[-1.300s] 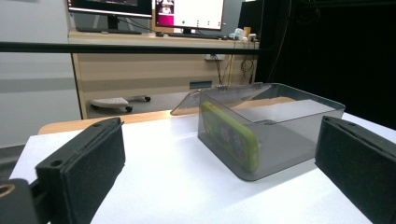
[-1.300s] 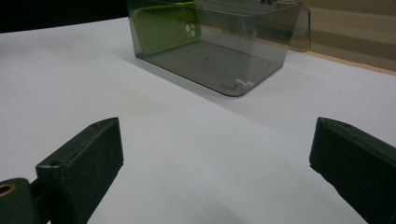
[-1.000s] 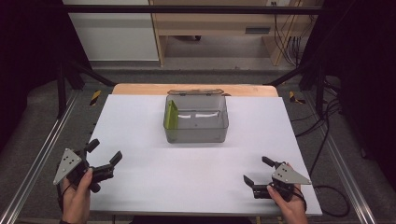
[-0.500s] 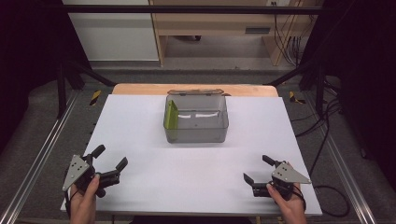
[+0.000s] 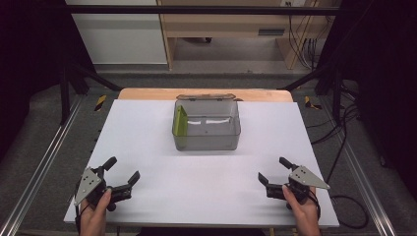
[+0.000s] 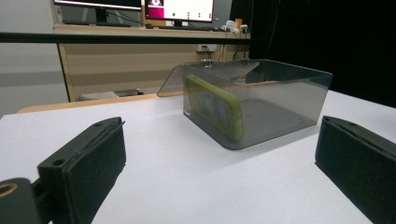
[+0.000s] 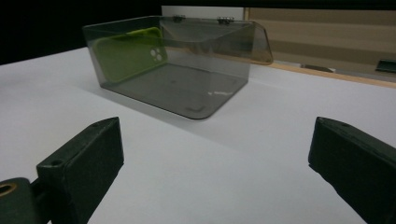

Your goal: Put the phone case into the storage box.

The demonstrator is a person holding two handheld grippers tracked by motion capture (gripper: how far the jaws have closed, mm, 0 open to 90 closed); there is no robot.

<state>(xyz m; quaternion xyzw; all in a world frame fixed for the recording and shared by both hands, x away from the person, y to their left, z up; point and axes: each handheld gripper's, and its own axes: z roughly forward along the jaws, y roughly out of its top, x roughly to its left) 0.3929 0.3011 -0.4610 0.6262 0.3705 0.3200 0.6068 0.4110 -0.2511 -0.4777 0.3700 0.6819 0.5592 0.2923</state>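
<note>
Both hand-held grippers, left (image 5: 119, 178) and right (image 5: 273, 171), idling spread-jawed at near corners of white bench (image 5: 147, 128); green phone case (image 5: 181, 123) leaning upright inside smoky clear plastic box (image 5: 207, 127), lid hinged back for access.

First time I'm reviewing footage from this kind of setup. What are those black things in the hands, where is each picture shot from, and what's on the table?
A person holds two hand-held grippers, each with two black jaws. The high view looks down on the white table: left gripper and right gripper both open, holding nothing. The other two pictures come from cameras riding on each gripper, looking along its jaws. On the table stands a clear box with its hinged lid open; a green phone case leans against one inside wall.
</note>
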